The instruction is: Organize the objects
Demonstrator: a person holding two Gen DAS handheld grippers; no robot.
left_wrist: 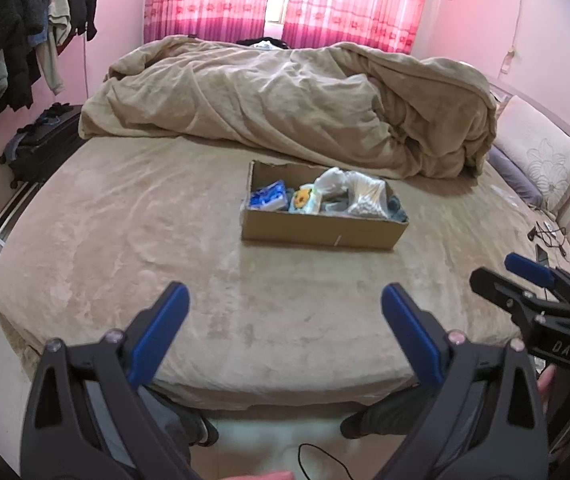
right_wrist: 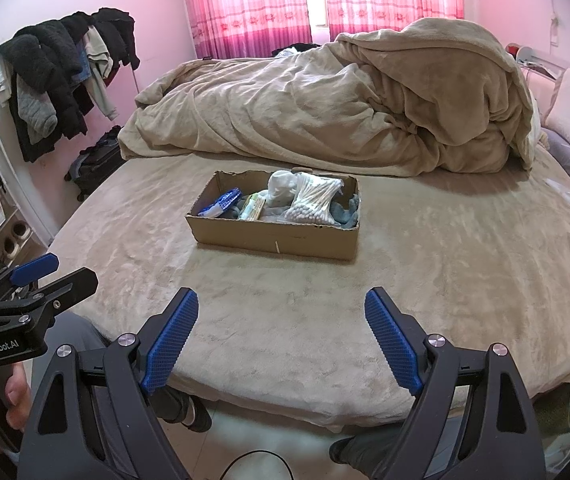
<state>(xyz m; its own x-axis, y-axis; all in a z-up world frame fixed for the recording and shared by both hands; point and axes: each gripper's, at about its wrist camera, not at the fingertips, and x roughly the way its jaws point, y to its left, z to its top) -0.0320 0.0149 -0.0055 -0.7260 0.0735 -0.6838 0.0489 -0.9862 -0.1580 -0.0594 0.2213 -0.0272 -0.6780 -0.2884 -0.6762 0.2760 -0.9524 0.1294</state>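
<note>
A shallow cardboard box (left_wrist: 317, 231) (right_wrist: 273, 238) sits on the middle of the tan bed. It holds a blue packet (left_wrist: 268, 196) (right_wrist: 221, 202), a small pack with a yellow flower (left_wrist: 305, 199), a bag of cotton swabs (right_wrist: 315, 200) (left_wrist: 367, 198), a white bag and grey cloth. My left gripper (left_wrist: 285, 320) is open and empty near the bed's front edge, well short of the box. My right gripper (right_wrist: 281, 324) is open and empty beside it, also short of the box. Each gripper shows in the other's view, the right (left_wrist: 525, 280) and the left (right_wrist: 45, 276).
A bunched tan duvet (left_wrist: 293, 108) (right_wrist: 325, 108) covers the far half of the bed. Pillows (left_wrist: 541, 156) lie at the right. Clothes hang on a rack (right_wrist: 61, 80) at the left, with a dark suitcase (right_wrist: 93, 164) below. Cables (left_wrist: 549, 236) lie at the right edge.
</note>
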